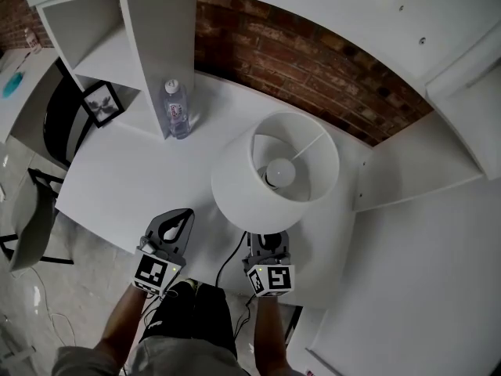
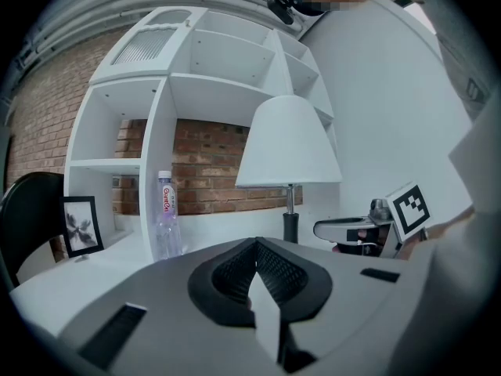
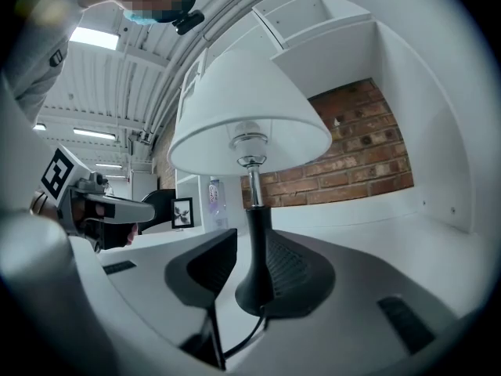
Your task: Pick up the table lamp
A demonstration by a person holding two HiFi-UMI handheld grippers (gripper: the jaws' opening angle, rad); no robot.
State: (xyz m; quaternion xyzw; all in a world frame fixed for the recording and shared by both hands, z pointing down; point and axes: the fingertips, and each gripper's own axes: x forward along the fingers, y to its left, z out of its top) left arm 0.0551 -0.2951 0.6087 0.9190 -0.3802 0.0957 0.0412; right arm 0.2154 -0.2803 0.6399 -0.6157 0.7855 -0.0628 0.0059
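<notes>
The table lamp (image 1: 274, 175) has a white shade, a bare bulb (image 1: 279, 172) and a black stem and base (image 3: 254, 269). It stands on the white desk (image 1: 125, 186). My right gripper (image 3: 249, 240) is level at the desk and open, with the black base between its jaws; the left jaw stands clear of the base. In the head view the right gripper (image 1: 267, 241) reaches under the shade's near edge. My left gripper (image 1: 182, 216) hovers to the lamp's left, shut and empty (image 2: 256, 245). The lamp's black cord (image 1: 228, 261) runs off the desk's near edge.
A water bottle (image 1: 177, 110) stands beside a white shelf divider (image 1: 156, 45) at the back. A framed picture (image 1: 102, 103) sits in the left shelf bay. A brick wall (image 1: 313, 69) backs the desk. A black chair (image 1: 59, 124) is off to the left.
</notes>
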